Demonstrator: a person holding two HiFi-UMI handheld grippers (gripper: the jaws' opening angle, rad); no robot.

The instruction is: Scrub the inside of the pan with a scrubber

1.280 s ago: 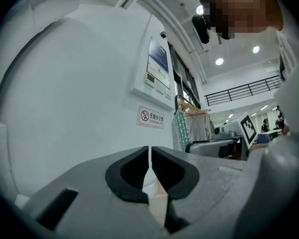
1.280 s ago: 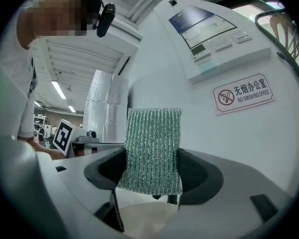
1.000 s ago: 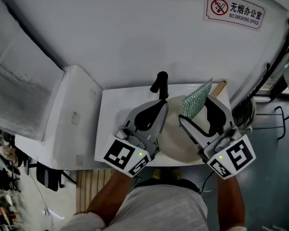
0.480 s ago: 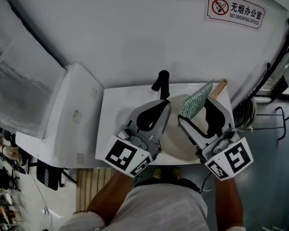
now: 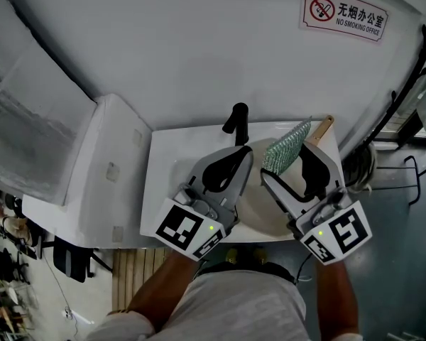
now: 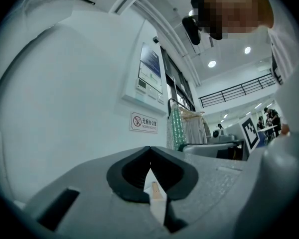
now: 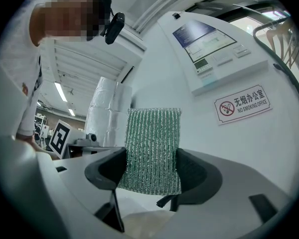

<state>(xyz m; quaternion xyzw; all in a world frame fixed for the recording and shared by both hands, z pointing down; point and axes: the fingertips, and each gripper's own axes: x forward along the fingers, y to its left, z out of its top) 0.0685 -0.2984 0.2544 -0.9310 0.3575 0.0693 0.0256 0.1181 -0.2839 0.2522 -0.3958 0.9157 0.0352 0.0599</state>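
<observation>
- A white box (image 5: 106,169) stands at the far left, just beside the counter (image 5: 162,190).
- A black tap (image 5: 236,119) rises at the counter's back edge, near the wall.
- The left gripper (image 5: 238,155) reaches over the left side of the pan (image 5: 259,203), its tips pointing towards the tap.
- In the left gripper view, the left gripper (image 6: 149,151) has its jaws pressed together at the tips. A tan sliver shows in the slit below them, and what it is cannot be told.
- The cream pan sits on the counter under both grippers, which cover much of it. Its wooden handle (image 5: 324,127) points to the back right corner.
- The green scrubber (image 5: 287,146) stands on edge over the pan's far side, between tap and handle. Whether it touches the pan cannot be told.
- The right gripper (image 5: 292,163) is clamped on the scrubber. In the right gripper view, both pads of the right gripper (image 7: 152,169) press its lower part. The rest of the scrubber (image 7: 153,143) sticks out beyond the jaws, with the cream pan (image 7: 139,226) below.
- A no-smoking sign (image 5: 345,14) hangs on the wall at the upper right, well apart from the counter.
</observation>
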